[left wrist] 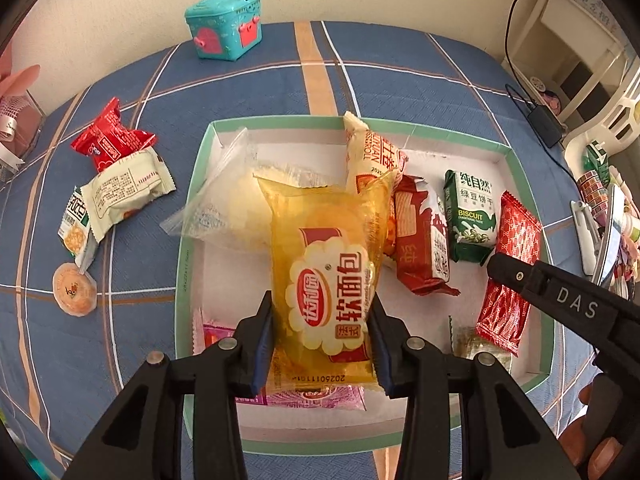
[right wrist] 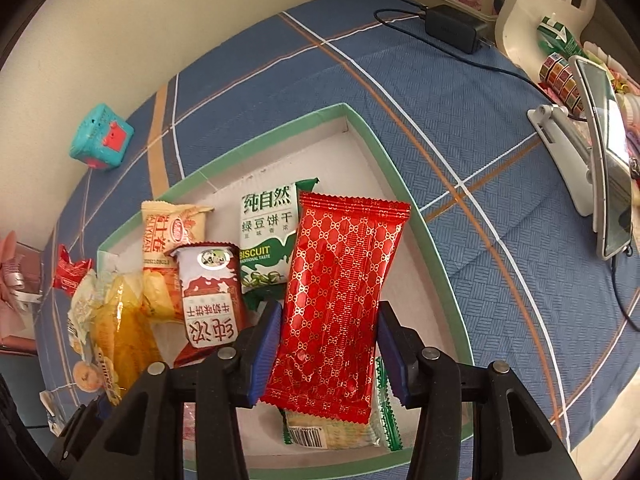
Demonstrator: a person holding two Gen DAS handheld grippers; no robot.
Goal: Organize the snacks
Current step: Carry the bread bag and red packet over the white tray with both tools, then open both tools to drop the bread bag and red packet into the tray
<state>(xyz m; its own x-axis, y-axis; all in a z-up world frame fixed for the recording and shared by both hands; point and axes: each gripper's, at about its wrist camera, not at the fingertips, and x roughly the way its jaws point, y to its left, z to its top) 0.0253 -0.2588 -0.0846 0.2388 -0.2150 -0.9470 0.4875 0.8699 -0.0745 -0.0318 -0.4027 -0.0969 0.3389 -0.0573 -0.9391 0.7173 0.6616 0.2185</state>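
A green-rimmed white tray (left wrist: 188, 256) (right wrist: 404, 168) lies on the blue checked cloth and holds several snack packets. My left gripper (left wrist: 322, 344) is shut on a yellow bread packet (left wrist: 328, 272), held over the tray. My right gripper (right wrist: 328, 354) is shut on a red patterned packet (right wrist: 340, 288), also over the tray; that packet shows in the left wrist view (left wrist: 512, 264). A green biscuit packet (left wrist: 472, 216) (right wrist: 266, 236), a dark red packet (left wrist: 424, 240) (right wrist: 208, 296) and a cream roll packet (left wrist: 370, 152) lie in the tray.
Left of the tray lie a red packet (left wrist: 110, 136), a white packet (left wrist: 128, 192), a green-white packet (left wrist: 76, 228) and a round jelly cup (left wrist: 74, 290). A teal toy box (left wrist: 226, 26) stands at the back. A charger (right wrist: 454, 28) and phone stand (right wrist: 600, 184) are to the right.
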